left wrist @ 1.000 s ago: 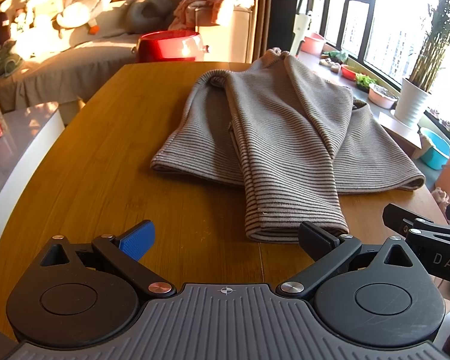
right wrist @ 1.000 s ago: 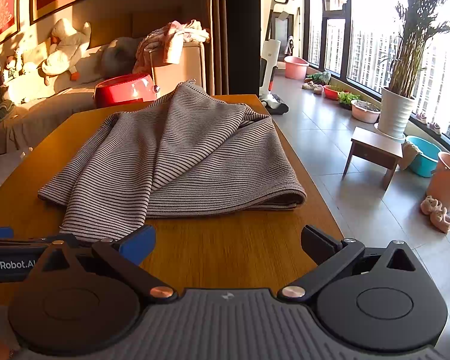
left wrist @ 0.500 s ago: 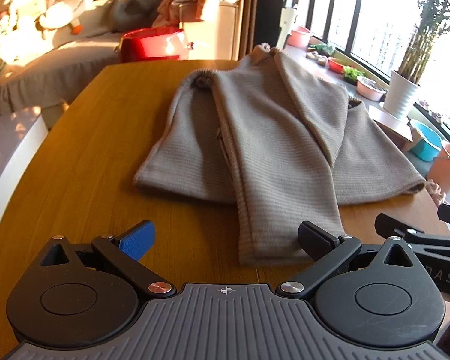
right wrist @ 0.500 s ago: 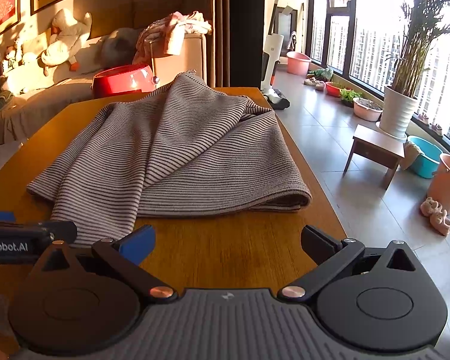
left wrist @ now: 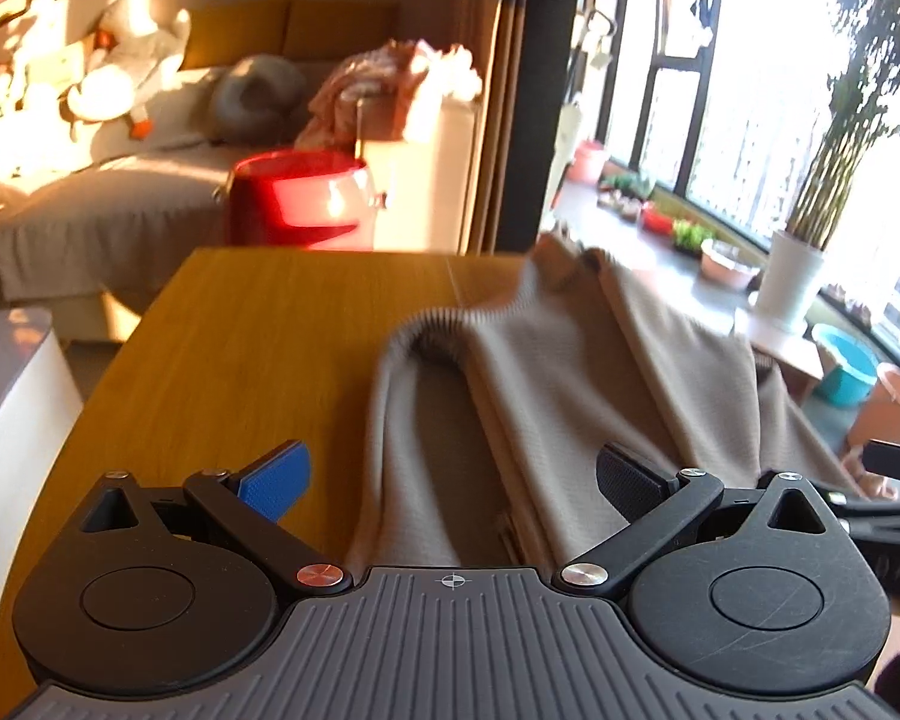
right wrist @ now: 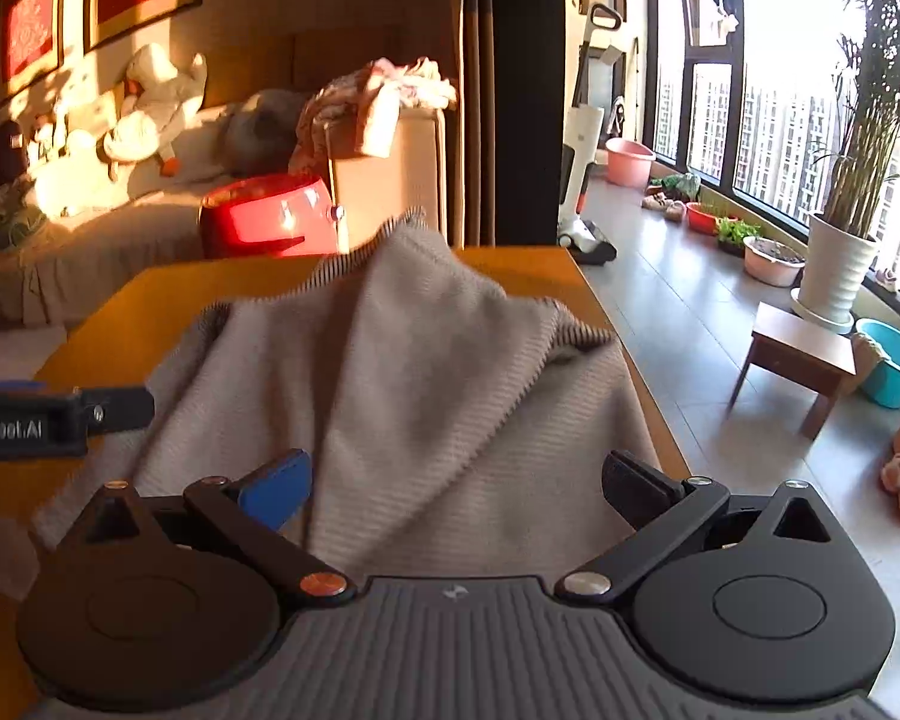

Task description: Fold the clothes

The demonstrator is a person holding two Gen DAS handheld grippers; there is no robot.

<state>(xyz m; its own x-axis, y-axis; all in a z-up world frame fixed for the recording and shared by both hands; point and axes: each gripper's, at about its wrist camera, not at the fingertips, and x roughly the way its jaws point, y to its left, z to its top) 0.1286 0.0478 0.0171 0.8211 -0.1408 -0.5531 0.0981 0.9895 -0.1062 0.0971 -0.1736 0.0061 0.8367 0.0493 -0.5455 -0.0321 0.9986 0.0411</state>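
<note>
Left wrist view: the left gripper (left wrist: 453,477) is hanging low over a grey knitted sweater (left wrist: 570,396) with its fingers spread wide, gripping nothing; the blue pad (left wrist: 273,477) is showing over bare wood at lower left, the black pad (left wrist: 627,480) over the cloth at lower right. The sweater is lying on the wooden table (left wrist: 258,330), filling the centre and right of the frame, folded in long soft layers with a ribbed collar opening toward the upper centre. The knit is blurring here, so its fine stripes are not resolving.

Containers: a glossy red tub (left wrist: 297,204) is standing beyond the table's far edge, contents not visible. A white pot (left wrist: 789,285) at the right is holding a tall green plant. A blue basin (left wrist: 846,363) and a pink bucket (left wrist: 891,405) are sitting at the right edge, insides hidden.

Right wrist view: the right gripper (right wrist: 456,489) is likewise standing spread and empty above the sweater (right wrist: 414,372), which is occupying the centre of the frame. The left gripper's black body is entering at the left edge.

Against the frame half a second earlier, both cameras are sitting much nearer the garment: its near hem, then visible ahead of the fingers, is now hidden under the gripper bodies. The spread of both finger pairs is unchanged.
</note>
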